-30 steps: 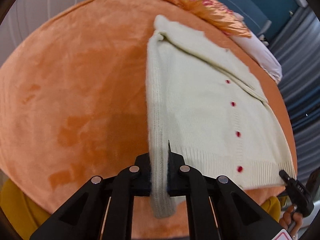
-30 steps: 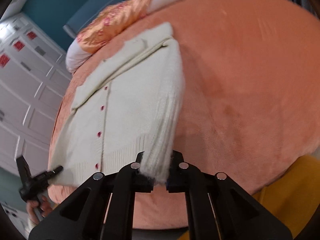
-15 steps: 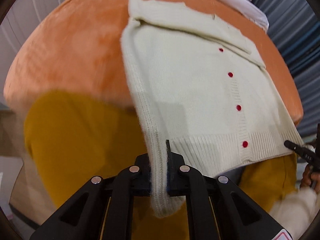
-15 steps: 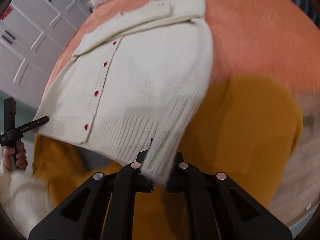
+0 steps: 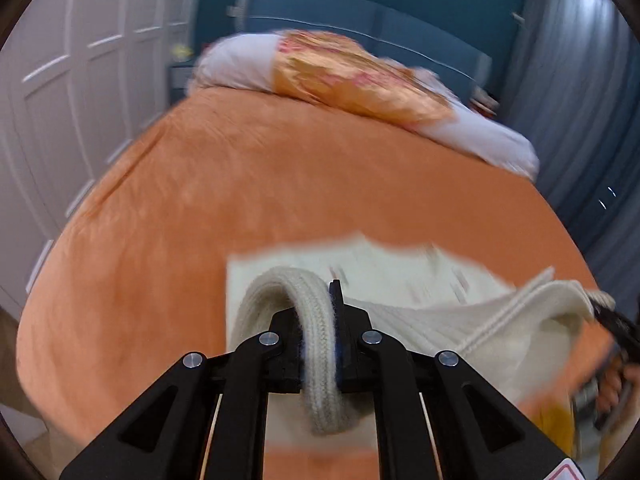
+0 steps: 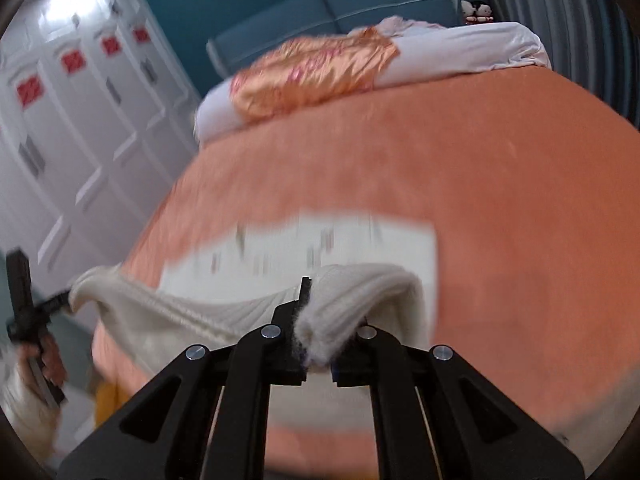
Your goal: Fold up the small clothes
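Note:
A cream knitted cardigan [image 5: 400, 280] with red buttons lies on the orange bedspread [image 5: 200, 208], its lower part lifted and curled forward over the flat upper part. My left gripper [image 5: 320, 344] is shut on the ribbed left hem corner. My right gripper [image 6: 318, 344] is shut on the right hem corner of the cardigan [image 6: 352, 296]. In the left wrist view the other gripper [image 5: 612, 320] shows at the right edge, holding the far corner. In the right wrist view the other gripper [image 6: 28, 300] shows at the left edge. The image is motion-blurred.
A white pillow [image 5: 236, 64] and a shiny orange pillow [image 5: 352, 76] lie at the head of the bed against a teal headboard [image 6: 340, 4]. White wardrobe doors [image 5: 60, 80] stand left, grey curtains [image 5: 580, 80] right.
Both grippers have swung up and forward from the bed's foot edge, carrying the hem over the cardigan's body. The view has tilted from looking down to looking across the bed.

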